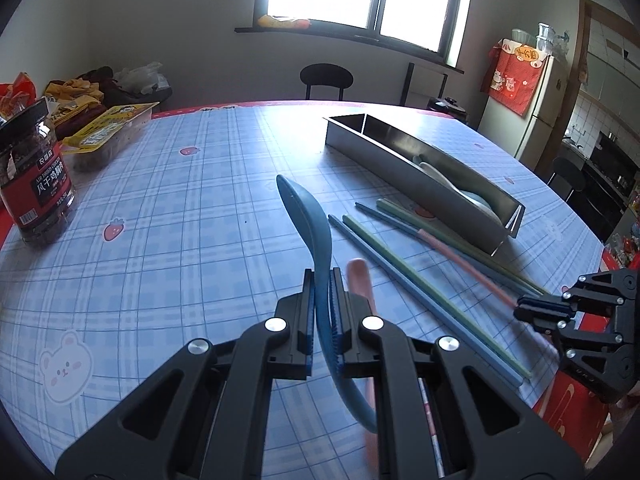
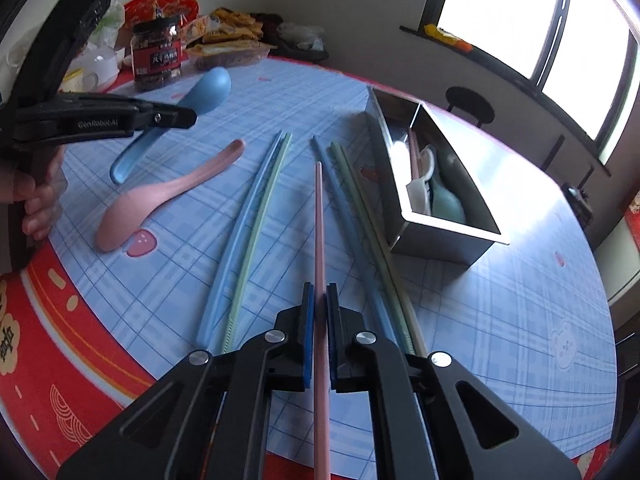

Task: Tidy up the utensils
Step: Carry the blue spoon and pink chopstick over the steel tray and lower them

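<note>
So we've got both picked up: left tool clamps the blue spoon, right tool pinches the pink chopstick, both over the desk. Next, probably the steel tray, each into its compartment.

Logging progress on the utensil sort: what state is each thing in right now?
left gripper: shut on blue spoon
right gripper: shut on pink chopstick
pink spoon: lying loose on table
steel tray: holds a few utensils
jar: lid on
</note>
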{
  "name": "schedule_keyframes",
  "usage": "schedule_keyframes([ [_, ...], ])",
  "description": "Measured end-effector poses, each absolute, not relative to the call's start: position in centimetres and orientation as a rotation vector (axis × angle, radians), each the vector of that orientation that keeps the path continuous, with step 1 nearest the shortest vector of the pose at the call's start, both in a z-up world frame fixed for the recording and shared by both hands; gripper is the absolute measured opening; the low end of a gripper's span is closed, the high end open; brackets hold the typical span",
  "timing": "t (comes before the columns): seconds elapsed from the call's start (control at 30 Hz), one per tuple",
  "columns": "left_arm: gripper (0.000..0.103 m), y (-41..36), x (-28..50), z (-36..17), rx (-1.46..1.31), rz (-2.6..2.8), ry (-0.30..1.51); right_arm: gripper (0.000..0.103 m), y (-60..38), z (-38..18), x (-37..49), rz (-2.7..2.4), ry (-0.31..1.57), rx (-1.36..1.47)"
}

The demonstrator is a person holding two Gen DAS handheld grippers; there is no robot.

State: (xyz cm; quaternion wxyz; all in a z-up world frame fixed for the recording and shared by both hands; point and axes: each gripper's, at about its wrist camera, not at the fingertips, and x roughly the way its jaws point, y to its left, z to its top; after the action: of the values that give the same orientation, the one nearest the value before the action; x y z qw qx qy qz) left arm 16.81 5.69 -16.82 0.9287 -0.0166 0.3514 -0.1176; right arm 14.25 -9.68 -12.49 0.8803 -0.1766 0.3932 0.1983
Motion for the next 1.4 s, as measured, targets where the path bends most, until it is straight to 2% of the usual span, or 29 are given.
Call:
schedule_keyframes([
  [0.3, 0.011, 5.9, 16.6, -16.6, -0.049, -0.241, 0.703, 0.006, -13.1, -11.1, 14.4, 0.41, 0.758, -0.191],
  [0.57, 0.011, 6.1, 16.6, -16.7, -0.064, -0.273, 0.719, 0.006, -13.6, -10.5, 14.2, 0.424, 0.734, -0.144],
  [0.83, 0.011, 6.5, 16.7, -14.6, -0.091, -0.285, 0.719, 0.006, -16.9, -8.7, 16.1, 0.476, 0.746, 0.076],
  [1.2, 0.011, 1.9, 21.7, -9.7, -0.213, -0.339, 0.689, 0.006, -16.4, -4.4, 25.1, 0.45, 0.598, 0.004],
  [1.4, 0.011, -2.2, 25.3, -10.1, -0.287, -0.379, 0.73, 0.006, -17.4, -6.1, 28.6, 0.467, 0.604, 0.092],
])
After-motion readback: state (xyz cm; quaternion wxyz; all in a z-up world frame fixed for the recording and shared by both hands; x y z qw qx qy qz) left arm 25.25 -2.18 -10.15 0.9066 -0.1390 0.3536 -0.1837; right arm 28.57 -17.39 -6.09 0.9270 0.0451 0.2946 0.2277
